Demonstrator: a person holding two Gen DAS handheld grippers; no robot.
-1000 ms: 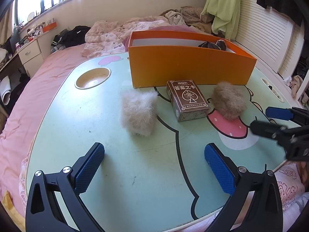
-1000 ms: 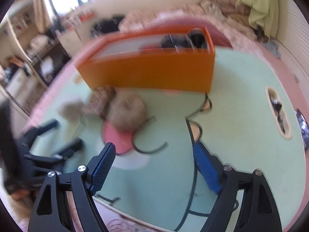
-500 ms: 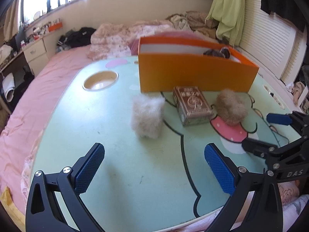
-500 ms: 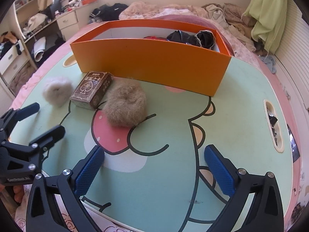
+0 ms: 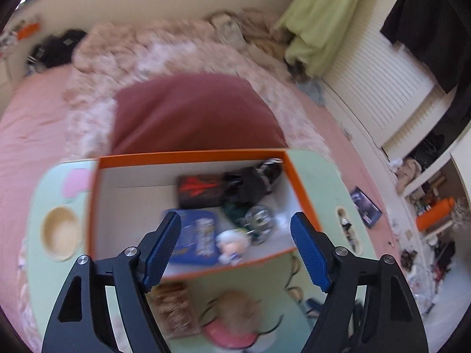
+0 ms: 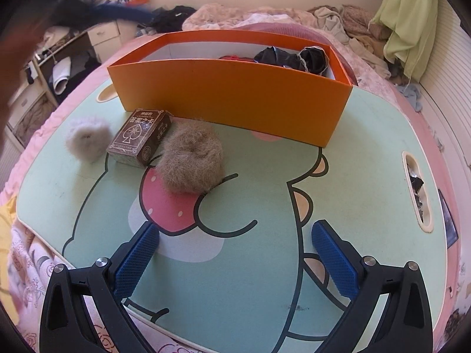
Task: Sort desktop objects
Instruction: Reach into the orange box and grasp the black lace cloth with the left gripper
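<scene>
Looks like we're between picks: three things are out on the bench (image 6: pixel 368 158) in front of the orange box (image 6: pixel 235 100), namely the white fluffy ball (image 6: pixel 86 139), the card deck (image 6: pixel 141 136) and the tan fluffy ball (image 6: pixel 191 161), while other bits already sit inside the box. The left tongs (image 5: pixel 235 250) hang spread wide above the box interior with nothing between the pads, and the right tongs (image 6: pixel 235 260) hover low over the bench, also spread and empty. I'd guess the next move is to bring one pair down around the tan ball, nearest the right tongs, and squeeze gently since it looks squishy.
</scene>
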